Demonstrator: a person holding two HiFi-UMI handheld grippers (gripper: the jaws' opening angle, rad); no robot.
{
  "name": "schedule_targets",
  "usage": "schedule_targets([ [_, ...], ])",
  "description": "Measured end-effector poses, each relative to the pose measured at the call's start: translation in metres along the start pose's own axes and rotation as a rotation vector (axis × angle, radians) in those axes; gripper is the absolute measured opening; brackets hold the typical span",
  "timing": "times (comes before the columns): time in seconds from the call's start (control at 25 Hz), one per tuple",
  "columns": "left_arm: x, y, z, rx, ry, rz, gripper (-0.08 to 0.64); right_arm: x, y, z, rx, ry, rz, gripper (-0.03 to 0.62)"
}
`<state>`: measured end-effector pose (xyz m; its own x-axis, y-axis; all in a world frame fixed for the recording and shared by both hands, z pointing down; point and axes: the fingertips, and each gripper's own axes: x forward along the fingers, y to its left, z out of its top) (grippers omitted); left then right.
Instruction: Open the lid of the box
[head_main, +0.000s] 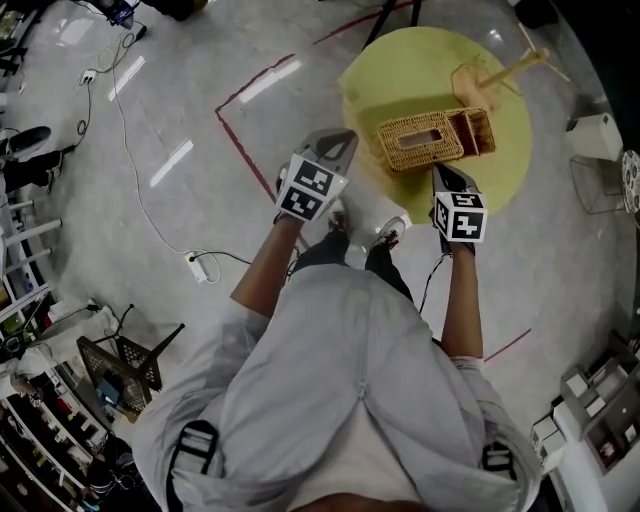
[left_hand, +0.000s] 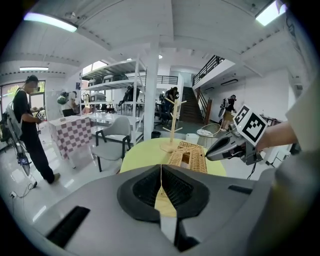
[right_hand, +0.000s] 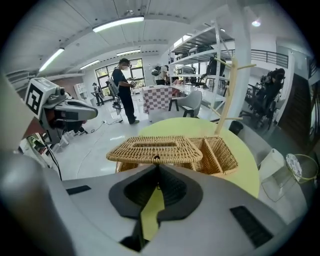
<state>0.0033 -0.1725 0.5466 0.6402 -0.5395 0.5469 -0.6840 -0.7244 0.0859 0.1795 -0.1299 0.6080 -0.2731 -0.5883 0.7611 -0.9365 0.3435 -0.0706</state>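
Wickerwork fills the right gripper view: the right tool (right_hand: 157, 166) is clenched on a small loop (right_hand: 156, 160) at the front edge of the woven lid (right_hand: 155, 148). The lid sits raised over the box (right_hand: 222, 152), with a gap beneath it left of the tips. From the head view only that tool's marker cube (head_main: 461, 216) and body show against the box's near side; the loop is too small to make out there. The left tool (left_hand: 161, 169), clenched on nothing, has the round yellow surface (left_hand: 137, 155) and box beyond its tips. A branched wooden stand (right_hand: 227, 97) rises behind the box, base hidden
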Motion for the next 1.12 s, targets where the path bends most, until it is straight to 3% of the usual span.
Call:
schedule_targets([
  [0.32, -0.013, 0.027, 0.031, 0.043, -0.064, -0.019, 0.032, -0.01, -0.004, 0.041, -0.01, -0.039, -0.07, 0.035],
  [0.6, -0.017, 0.049, 0.049, 0.031, -0.089, 0.012, 0.032, -0.01, -0.01, 0.075, -0.024, -0.068, -0.064, 0.035],
  [1.12, 0.018, 0.08, 0.077, -0.034, -0.081, 0.092, 0.032, 0.034, -0.02, 0.143, -0.162, -0.061, 0.081, 0.035],
])
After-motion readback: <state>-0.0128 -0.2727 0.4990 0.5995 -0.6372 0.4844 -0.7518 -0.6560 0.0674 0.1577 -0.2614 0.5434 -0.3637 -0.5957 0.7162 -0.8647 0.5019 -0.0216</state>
